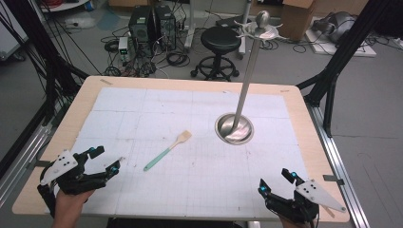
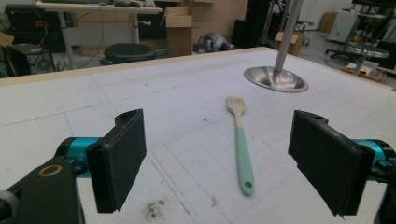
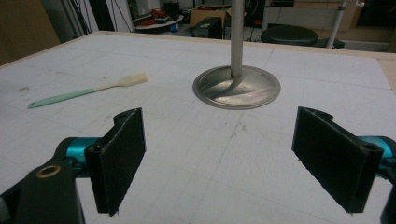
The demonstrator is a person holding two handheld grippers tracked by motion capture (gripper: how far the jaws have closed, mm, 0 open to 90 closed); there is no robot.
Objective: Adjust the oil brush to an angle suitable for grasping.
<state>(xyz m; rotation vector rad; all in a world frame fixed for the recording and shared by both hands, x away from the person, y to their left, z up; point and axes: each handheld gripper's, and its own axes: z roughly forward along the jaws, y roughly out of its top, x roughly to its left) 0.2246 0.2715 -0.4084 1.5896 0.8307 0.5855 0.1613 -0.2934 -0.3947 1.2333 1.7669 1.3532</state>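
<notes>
A spatula [image 1: 167, 151] with a mint-green handle and a pale slotted head lies flat on the white gridded mat [image 1: 142, 109], left of centre. It also lies between the jaws' line of sight in the left gripper view [image 2: 242, 142] and at the far left in the right gripper view [image 3: 88, 91]. A steel stand with a round base [image 1: 234, 128] and a tall pole [image 1: 249, 71] rises right of centre. My left gripper [image 1: 105, 159] rests open near the front left corner, nothing in it. My right gripper [image 1: 275, 182] sits open near the front right edge, empty.
The stand's base [image 2: 276, 78] lies beyond the spatula in the left gripper view and straight ahead as the base [image 3: 236, 87] in the right gripper view. A black stool [image 1: 219, 45], computer towers [image 1: 152, 26] and cables stand on the floor past the far table edge.
</notes>
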